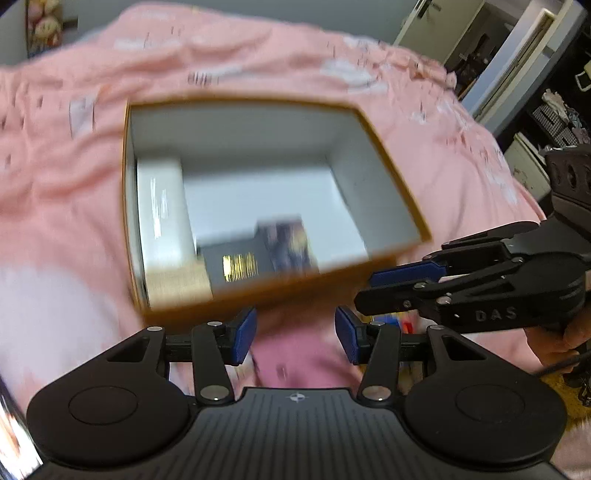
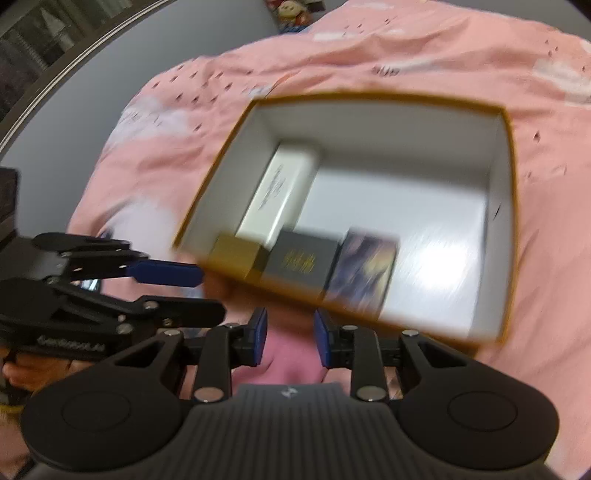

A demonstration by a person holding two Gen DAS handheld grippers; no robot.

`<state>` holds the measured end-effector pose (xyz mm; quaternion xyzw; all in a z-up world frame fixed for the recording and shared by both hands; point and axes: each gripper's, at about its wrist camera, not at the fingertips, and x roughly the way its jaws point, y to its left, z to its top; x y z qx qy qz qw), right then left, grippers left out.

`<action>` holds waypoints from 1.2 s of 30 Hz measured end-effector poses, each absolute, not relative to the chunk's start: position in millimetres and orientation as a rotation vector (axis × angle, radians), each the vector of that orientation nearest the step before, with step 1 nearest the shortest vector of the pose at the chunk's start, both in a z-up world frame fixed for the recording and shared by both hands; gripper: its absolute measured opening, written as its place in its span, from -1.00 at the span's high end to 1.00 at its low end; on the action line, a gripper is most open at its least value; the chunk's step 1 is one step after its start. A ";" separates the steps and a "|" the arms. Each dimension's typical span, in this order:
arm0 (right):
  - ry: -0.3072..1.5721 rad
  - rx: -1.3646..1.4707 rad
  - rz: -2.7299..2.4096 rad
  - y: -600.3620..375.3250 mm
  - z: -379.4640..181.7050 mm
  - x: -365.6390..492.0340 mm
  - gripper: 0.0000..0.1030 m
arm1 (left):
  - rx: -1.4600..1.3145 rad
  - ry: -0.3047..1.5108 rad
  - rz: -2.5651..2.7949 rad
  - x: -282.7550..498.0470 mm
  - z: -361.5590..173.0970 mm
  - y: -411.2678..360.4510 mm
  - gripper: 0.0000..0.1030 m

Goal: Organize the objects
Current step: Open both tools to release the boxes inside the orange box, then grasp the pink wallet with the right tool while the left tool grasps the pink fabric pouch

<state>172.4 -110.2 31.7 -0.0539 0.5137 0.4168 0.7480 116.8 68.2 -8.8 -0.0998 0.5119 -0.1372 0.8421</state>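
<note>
An open box [image 1: 388,173] [image 2: 508,206] with an orange-brown rim and white inside lies on a pink bedspread. Inside it lie a long white box [image 1: 162,214] [image 2: 277,192], a gold box [image 1: 177,284] [image 2: 236,254], a dark box with gold print [image 1: 236,262] [image 2: 303,262] and a purple patterned box [image 1: 288,240] [image 2: 364,266]. My left gripper [image 1: 295,334] is open and empty, just in front of the box's near wall. My right gripper [image 2: 290,338] is open and empty, also before the near wall. Each gripper shows in the other's view, the right one [image 1: 402,284] and the left one [image 2: 177,284].
The pink bedspread [image 1: 74,177] [image 2: 369,48] has folds all round the box. A grey wall and a plush toy [image 2: 291,11] are beyond the bed. Shelves and a doorway [image 1: 480,44] stand at the right of the left wrist view. Both views are blurred by motion.
</note>
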 end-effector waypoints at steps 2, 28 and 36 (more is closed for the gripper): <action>1.164 -0.140 0.918 -112.7 20.8 155.5 0.39 | -0.254 1.150 -0.280 106.6 -24.7 68.9 -0.10; 1.524 0.105 0.762 -106.2 -73.9 192.2 -0.06 | -0.630 1.418 -0.191 106.0 -125.5 70.0 -0.04; 1.530 0.148 0.775 -108.4 -78.0 195.5 0.14 | -0.611 1.401 -0.167 99.1 -119.0 73.3 0.20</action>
